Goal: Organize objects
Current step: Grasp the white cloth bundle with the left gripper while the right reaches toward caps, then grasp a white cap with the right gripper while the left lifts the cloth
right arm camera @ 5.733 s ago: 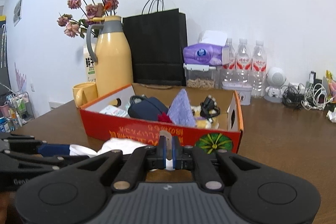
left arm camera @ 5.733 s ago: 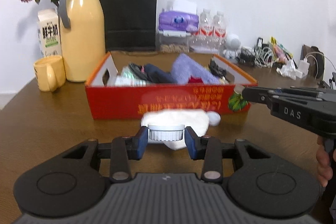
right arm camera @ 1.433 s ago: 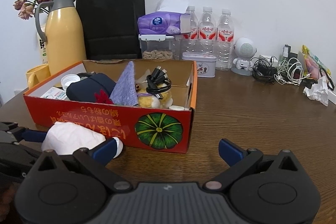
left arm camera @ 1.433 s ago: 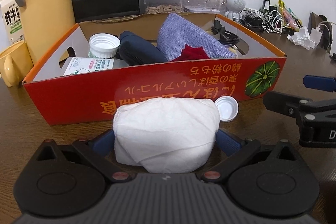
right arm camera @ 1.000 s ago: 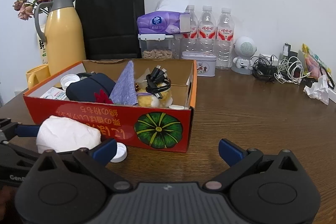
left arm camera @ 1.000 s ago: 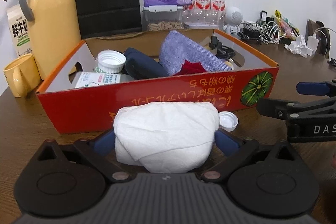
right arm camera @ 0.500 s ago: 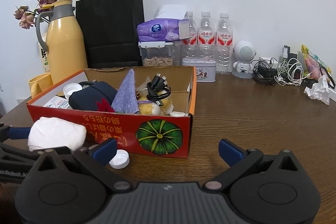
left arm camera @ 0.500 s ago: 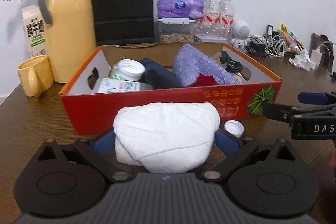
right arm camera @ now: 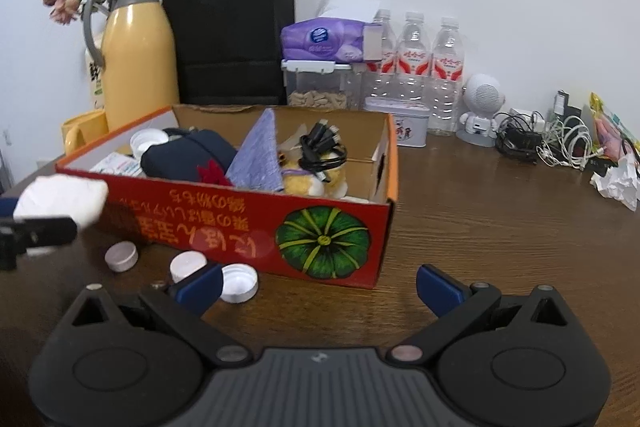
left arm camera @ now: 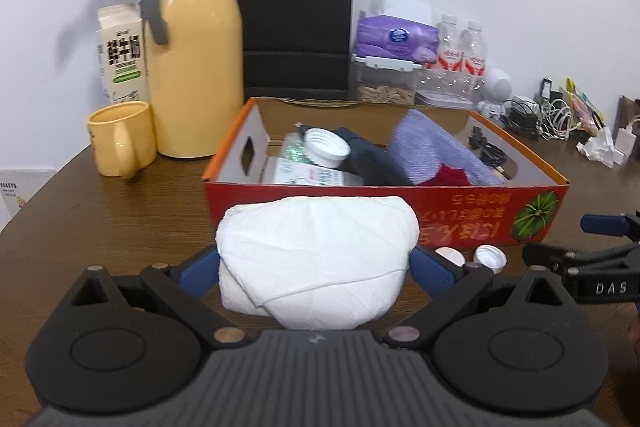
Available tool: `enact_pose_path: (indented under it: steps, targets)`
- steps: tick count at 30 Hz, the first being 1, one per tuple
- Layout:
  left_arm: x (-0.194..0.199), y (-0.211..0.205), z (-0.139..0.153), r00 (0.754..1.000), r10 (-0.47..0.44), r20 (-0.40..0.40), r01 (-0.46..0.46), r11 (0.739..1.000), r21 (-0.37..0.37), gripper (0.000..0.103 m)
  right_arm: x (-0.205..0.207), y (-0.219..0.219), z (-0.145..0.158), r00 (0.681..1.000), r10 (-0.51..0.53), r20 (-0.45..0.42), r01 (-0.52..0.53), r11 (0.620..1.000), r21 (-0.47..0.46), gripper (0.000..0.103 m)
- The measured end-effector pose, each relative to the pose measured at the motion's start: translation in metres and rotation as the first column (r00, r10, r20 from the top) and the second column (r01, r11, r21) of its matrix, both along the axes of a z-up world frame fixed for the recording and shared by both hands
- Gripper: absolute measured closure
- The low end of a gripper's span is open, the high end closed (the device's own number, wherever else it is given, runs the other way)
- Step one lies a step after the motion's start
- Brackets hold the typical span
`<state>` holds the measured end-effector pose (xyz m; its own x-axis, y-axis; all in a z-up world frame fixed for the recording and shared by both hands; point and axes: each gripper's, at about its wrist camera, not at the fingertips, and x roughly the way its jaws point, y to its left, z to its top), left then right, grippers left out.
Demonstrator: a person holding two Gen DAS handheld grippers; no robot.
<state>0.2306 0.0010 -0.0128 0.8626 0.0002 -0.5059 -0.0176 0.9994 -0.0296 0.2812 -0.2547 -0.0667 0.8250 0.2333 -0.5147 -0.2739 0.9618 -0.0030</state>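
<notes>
Left gripper (left arm camera: 316, 261) holds a white wad of tissue (left arm camera: 316, 259) between its jaws, raised off the wooden surface (right arm camera: 500, 227) just in front of the red cardboard box (right arm camera: 248, 223). Right gripper (right arm camera: 320, 283) hangs low near the box's pumpkin-printed corner, jaws wide, gripping nothing. Three white bottle caps (right arm camera: 239, 283) lie on the surface beside the box's front wall.
</notes>
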Motion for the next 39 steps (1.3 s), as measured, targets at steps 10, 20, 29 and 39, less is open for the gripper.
enact_pose_path:
  steps: [10,20,29,39]
  targets:
    - [-0.004,0.015,0.004,1.0,0.021,0.01,-0.021,1.0,-0.016,0.002,0.004,0.034,-0.006,0.993,0.108,-0.038,-0.109,0.993,-0.034,0.038]
    - [-0.009,0.013,0.004,1.0,-0.003,0.015,0.004,1.0,-0.022,0.002,0.016,0.045,-0.01,0.996,0.058,-0.067,-0.061,0.997,-0.037,0.055]
    - [-0.012,0.013,0.006,1.0,-0.005,0.03,0.006,1.0,-0.025,0.002,0.008,0.046,-0.011,0.996,0.073,-0.057,-0.074,0.997,-0.029,0.076]
    - [-0.019,0.011,0.013,0.998,-0.007,0.059,0.008,1.0,-0.022,0.002,-0.017,0.042,0.008,0.997,0.057,0.044,-0.058,0.998,0.017,0.076]
